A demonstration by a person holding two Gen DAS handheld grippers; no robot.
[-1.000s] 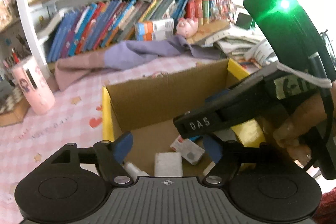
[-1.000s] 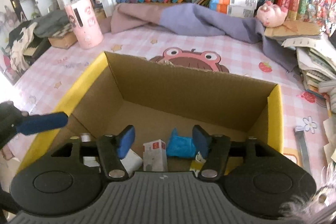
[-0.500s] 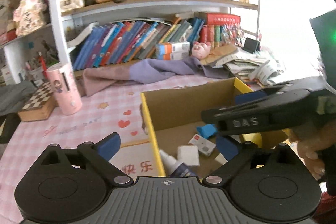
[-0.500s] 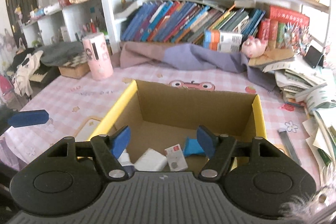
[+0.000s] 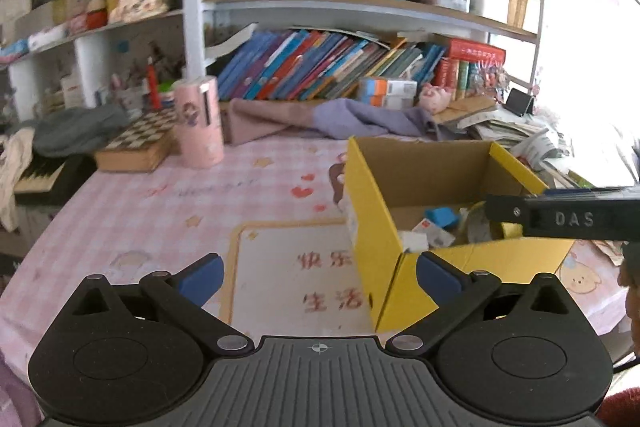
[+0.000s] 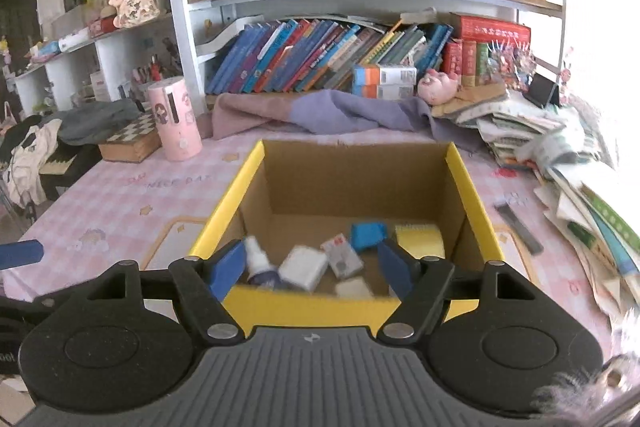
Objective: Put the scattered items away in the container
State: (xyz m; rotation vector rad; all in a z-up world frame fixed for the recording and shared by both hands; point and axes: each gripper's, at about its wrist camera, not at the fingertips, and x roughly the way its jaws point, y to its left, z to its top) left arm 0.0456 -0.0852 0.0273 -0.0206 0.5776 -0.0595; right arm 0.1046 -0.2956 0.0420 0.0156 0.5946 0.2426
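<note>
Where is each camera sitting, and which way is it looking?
Left wrist: rides on the left gripper, left of the yellow box, facing the bookshelf; its open blue fingertips and the right gripper's finger show.
Right wrist: rides on the right gripper at the box's near side, looking into it at a spray bottle; its open fingertips show.
Shared: box, pink cylinder, bookshelf.

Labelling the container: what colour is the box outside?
Yellow outside, brown inside box; clearest in the right wrist view.
</note>
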